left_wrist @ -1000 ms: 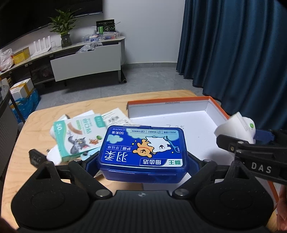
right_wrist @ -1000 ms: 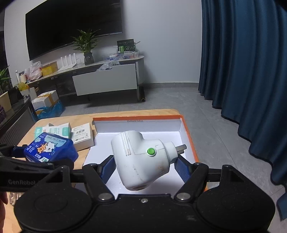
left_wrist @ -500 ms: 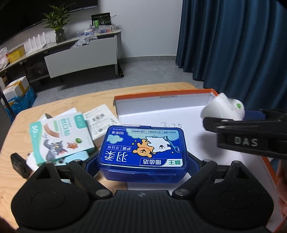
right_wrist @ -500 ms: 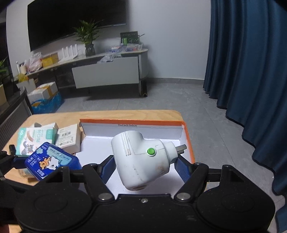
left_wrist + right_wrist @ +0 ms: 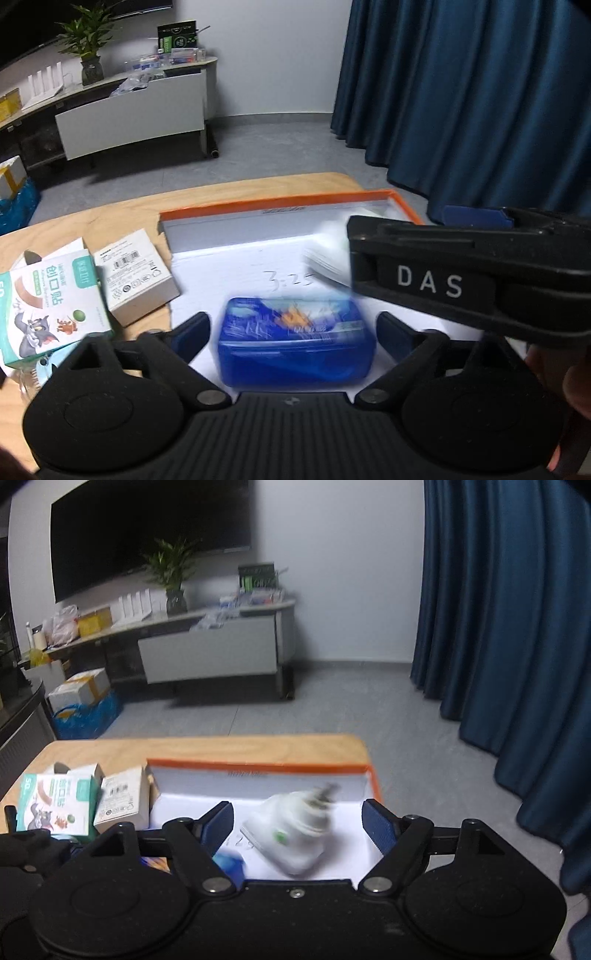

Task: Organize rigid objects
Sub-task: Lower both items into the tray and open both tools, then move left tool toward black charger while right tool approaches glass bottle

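Note:
My left gripper (image 5: 291, 328) is opening, its blue pads standing clear of the blue toothpick box (image 5: 295, 343). The box is blurred between them, low over the white floor of the orange-rimmed tray (image 5: 280, 201). My right gripper (image 5: 299, 821) is also opening. The white plug adapter (image 5: 295, 834) with a green button is blurred and tilted between its pads, touching neither, over the tray (image 5: 258, 766). The left wrist view shows the adapter (image 5: 328, 251) as a white smear behind a black finger (image 5: 424, 254) of the right gripper. A corner of the blue box (image 5: 229, 862) peeks past the right gripper's left finger.
A green cartoon plaster box (image 5: 48, 306) and a white barcode box (image 5: 136, 273) lie on the wooden table (image 5: 110, 221) left of the tray. Blue curtains hang to the right. Across the grey floor stands a low cabinet with a plant.
Both grippers moved forward over the tray and spread their jaws. The blue box and the white adapter, gripped before, have come free and are blurred, lower, between the pads.

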### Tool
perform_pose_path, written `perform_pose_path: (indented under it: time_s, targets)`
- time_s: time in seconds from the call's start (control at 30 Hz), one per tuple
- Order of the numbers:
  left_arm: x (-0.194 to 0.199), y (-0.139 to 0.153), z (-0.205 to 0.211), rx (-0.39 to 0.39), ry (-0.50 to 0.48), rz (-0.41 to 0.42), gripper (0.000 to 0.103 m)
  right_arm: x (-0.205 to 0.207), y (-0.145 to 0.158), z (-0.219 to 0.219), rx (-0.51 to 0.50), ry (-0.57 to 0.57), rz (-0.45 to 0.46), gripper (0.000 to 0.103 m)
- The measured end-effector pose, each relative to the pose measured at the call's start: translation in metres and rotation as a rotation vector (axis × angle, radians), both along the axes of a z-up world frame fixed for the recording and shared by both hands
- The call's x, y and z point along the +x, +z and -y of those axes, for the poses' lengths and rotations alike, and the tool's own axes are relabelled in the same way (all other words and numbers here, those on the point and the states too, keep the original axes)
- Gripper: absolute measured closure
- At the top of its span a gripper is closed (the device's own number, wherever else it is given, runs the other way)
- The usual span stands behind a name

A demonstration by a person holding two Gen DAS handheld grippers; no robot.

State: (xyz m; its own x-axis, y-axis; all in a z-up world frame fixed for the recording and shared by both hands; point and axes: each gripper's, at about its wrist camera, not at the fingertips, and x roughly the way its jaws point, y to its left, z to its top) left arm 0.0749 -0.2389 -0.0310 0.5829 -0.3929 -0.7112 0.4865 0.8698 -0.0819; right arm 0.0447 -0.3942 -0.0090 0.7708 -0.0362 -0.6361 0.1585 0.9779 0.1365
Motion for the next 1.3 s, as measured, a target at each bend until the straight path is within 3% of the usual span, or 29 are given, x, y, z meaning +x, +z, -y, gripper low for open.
perform_pose_path:
  time_s: [0.23,0.4,0.53,0.93,1.3]
  targets:
    - [-0.020,0.017,-0.028,0.002,0.028,0.011,0.000,-0.029,0.023,-0.004,0.036,-0.017,0.065,0.010]
    - [-0.037,0.032,-0.063,0.032,0.084,0.044,0.000,-0.049,0.032,-0.024,0.001,-0.021,0.073,0.010]
    - [-0.043,0.040,-0.095,0.044,0.130,0.052,0.000,-0.062,0.033,-0.042,0.036,-0.016,0.066,0.010]
    - [-0.058,0.048,-0.170,0.058,0.260,0.063,0.000,-0.074,0.034,-0.116,0.061,0.086,0.049,0.010]
    - [-0.053,0.043,-0.204,0.034,0.327,0.059,0.000,-0.084,0.039,-0.153,0.056,0.141,0.046,0.010]
